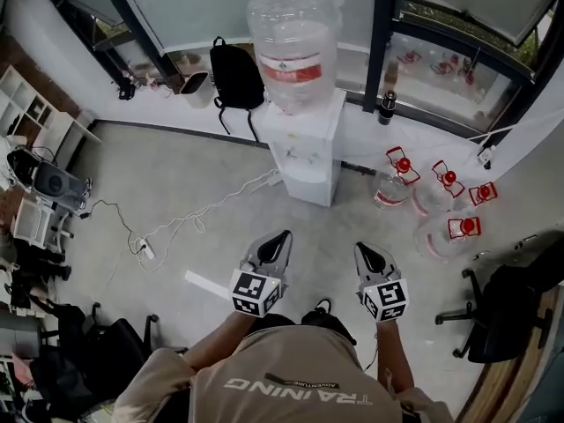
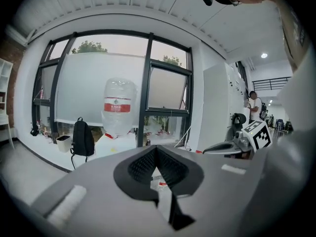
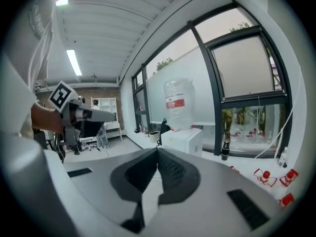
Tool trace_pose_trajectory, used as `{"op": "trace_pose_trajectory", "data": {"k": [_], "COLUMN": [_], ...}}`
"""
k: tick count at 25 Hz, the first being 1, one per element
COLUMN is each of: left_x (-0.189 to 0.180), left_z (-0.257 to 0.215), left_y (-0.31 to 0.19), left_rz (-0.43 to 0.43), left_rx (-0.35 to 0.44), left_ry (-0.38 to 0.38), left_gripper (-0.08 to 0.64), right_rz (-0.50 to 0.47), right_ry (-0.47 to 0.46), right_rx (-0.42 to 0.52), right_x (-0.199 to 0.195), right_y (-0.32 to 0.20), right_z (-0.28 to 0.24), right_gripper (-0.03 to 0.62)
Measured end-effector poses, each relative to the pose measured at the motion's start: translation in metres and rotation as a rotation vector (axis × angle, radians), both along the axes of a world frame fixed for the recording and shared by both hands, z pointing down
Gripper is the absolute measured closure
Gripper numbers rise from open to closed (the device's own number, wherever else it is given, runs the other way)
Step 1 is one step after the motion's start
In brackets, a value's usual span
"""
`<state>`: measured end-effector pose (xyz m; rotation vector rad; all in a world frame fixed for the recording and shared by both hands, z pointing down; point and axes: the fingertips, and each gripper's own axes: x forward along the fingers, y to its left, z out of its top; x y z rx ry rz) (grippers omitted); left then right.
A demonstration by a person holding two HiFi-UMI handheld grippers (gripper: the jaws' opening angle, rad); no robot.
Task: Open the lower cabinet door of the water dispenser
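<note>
The left gripper (image 1: 282, 235) and right gripper (image 1: 360, 248) have their jaws closed together with nothing between them. The 2 grippers point at the water dispenser (image 1: 309, 144), well apart from it. Its lower cabinet door (image 1: 306, 186) appears shut.

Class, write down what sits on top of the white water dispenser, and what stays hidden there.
A large clear bottle with a red label stands inverted on the water dispenser. Its neck is covered by the bottle's own body.
</note>
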<state>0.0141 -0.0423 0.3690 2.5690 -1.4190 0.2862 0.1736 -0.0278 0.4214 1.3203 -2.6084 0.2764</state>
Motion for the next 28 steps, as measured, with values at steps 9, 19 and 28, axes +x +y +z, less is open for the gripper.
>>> {"op": "trace_pose_trajectory", "data": {"k": [9, 19, 28], "left_x": [0.021, 0.011, -0.051], "left_z": [0.014, 0.02, 0.0], "left_y": [-0.038, -0.093, -0.18], "left_rz": [0.032, 0.1, 0.094], "left_rx": [-0.018, -0.01, 0.068], "left_ry": [-0.056, 0.022, 0.059], "left_gripper": [0.552, 0.552, 0.552], "right_rz": [0.007, 0.172, 0.154], "right_ry": [-0.065, -0.114, -0.064], "right_rx": [-0.028, -0.033, 0.006], "right_x": [-0.002, -0.001, -0.057], "right_y": [-0.018, -0.058, -0.143], "right_z": [0.018, 0.004, -0.022], "right_gripper": [0.581, 0.581, 0.581]}}
